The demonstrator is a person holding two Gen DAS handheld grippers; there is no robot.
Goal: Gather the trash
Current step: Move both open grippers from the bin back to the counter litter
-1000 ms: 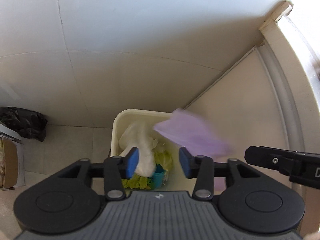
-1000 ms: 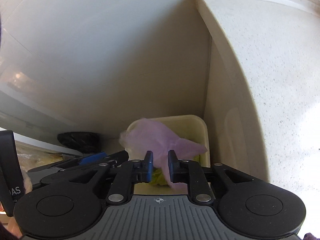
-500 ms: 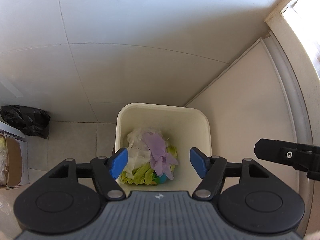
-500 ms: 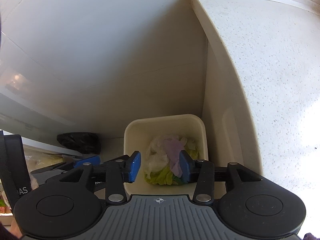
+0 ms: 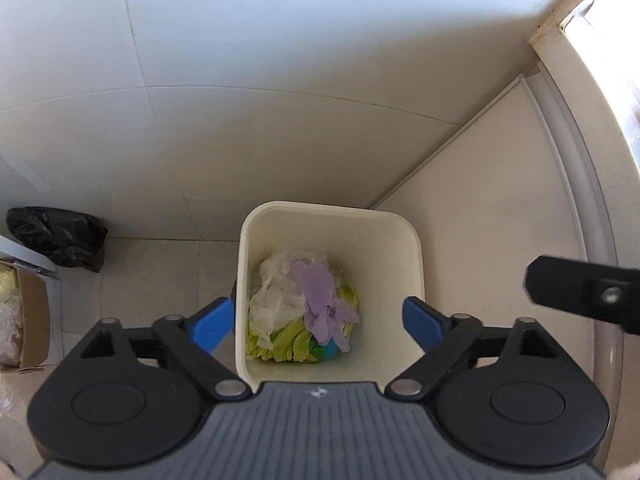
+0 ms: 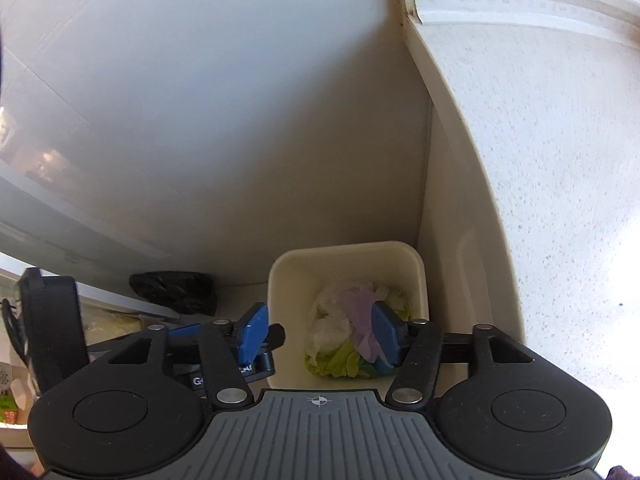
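Both wrist views look steeply down from above; share bin interior

purple glove dropped into bin, jaws opened

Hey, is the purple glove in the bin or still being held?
In the bin: the purple glove lies on the trash inside.

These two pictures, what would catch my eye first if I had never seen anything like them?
Most likely the cream bin standing on the floor in the corner between wall and cabinet, with a lilac glove lying on top of white plastic and green leaves inside it. Next, the blue-tipped left tongs and right tongs, both spread open and empty above the bin. A crumpled black bag sits by the wall to the left.
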